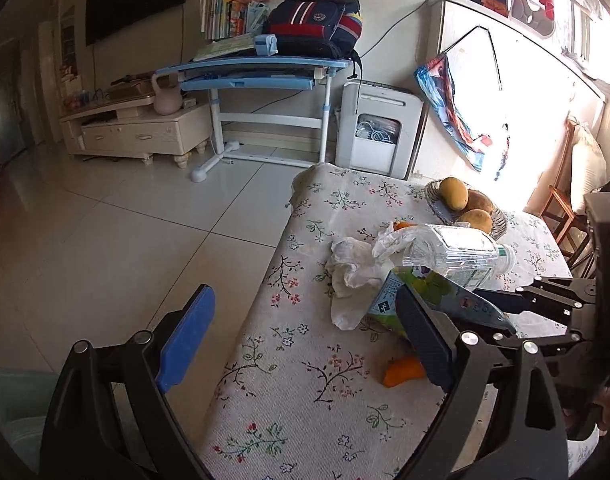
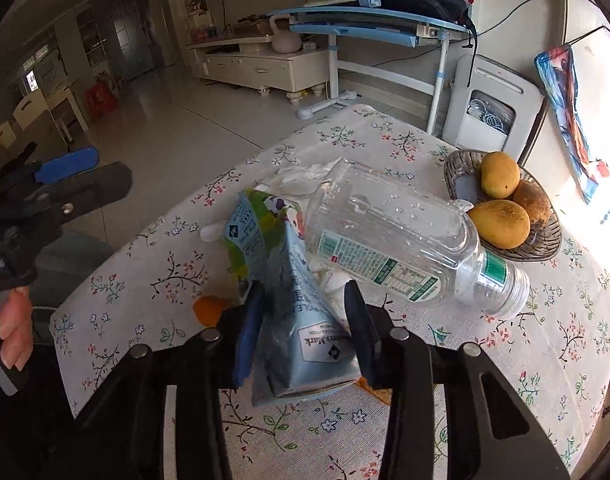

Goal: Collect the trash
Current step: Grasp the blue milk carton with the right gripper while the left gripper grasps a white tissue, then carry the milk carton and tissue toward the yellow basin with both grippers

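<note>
On the floral tablecloth [image 1: 305, 380] lies a pile of trash: a crushed blue-green milk carton [image 2: 301, 312], a clear plastic bottle [image 2: 389, 232] on its side, crumpled white tissue [image 1: 351, 268] and orange peel [image 1: 403, 371]. My right gripper [image 2: 305, 328] is shut on the carton's flattened end; it also shows in the left wrist view [image 1: 501, 312]. The carton [image 1: 421, 296] and bottle [image 1: 453, 254] show there too. My left gripper [image 1: 305, 336] is open and empty, over the table's left edge, just left of the carton. It shows at the left of the right wrist view [image 2: 69, 172].
A wicker basket [image 2: 545, 240] with three mangoes [image 2: 501, 222] stands at the table's far right. Beyond the table are tiled floor [image 1: 125, 240], a blue desk [image 1: 261, 68], a white appliance [image 1: 377, 128] and a chair [image 1: 561, 208] at the right.
</note>
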`<state>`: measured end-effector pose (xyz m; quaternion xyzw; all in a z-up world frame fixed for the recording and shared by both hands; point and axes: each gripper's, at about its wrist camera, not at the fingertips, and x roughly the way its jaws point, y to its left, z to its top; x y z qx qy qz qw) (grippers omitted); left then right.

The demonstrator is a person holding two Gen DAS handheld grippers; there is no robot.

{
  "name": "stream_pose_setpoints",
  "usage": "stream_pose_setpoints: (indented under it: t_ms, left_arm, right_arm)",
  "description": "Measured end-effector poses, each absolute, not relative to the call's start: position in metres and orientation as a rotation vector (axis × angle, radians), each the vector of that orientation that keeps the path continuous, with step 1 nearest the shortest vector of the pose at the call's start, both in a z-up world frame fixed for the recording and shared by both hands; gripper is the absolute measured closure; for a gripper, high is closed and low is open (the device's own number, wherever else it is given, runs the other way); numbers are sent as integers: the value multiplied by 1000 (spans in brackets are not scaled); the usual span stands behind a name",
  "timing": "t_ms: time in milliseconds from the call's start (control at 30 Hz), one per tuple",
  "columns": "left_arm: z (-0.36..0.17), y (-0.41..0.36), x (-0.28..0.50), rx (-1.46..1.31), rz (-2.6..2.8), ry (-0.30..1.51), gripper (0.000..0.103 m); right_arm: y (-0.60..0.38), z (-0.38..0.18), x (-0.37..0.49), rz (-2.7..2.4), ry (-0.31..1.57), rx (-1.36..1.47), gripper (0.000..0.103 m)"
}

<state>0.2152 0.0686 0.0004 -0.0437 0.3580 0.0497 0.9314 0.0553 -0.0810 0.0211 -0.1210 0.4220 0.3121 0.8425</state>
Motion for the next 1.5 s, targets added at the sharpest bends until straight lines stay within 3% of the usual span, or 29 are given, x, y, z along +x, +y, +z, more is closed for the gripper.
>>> stream_pose_setpoints:
  t_ms: [200,533,567,600,633,700,767,833,1167,1500]
  left_arm:
    - [-24,76,255,-94,101,782,15]
    - [-65,29,300,60,29,841,15]
    - [-67,26,302,68,22,841,15]
    - [-67,25,304,69,11,842,25]
    - [-69,22,307,62,-6,856,48]
    - [-76,20,311,44,-37,903,71]
    - [-76,17,308,78,-38,896,81]
    - [-74,21,301,70,-53,906,87]
    - [-38,50,224,-9,-122,928,91]
    - [-45,34,142,-8,-115,978,89]
  right_arm:
    - [-113,37,-2,681,885,-272,79]
    - [-159,19,-36,638,977,-122,78]
    - [-160,18,-33,632,981,-116,73]
    - [-162,18,-31,618,975,-111,66]
    - [-163,17,-30,614,976,-102,64]
    - [-163,16,-27,622,980,-89,58]
    - [-160,13,-26,617,979,-91,48]
    - [-158,10,-26,619,983,-94,47]
    - [-150,11,-39,653,985,-165,51]
    - [-159,9,-36,637,1006,-129,51]
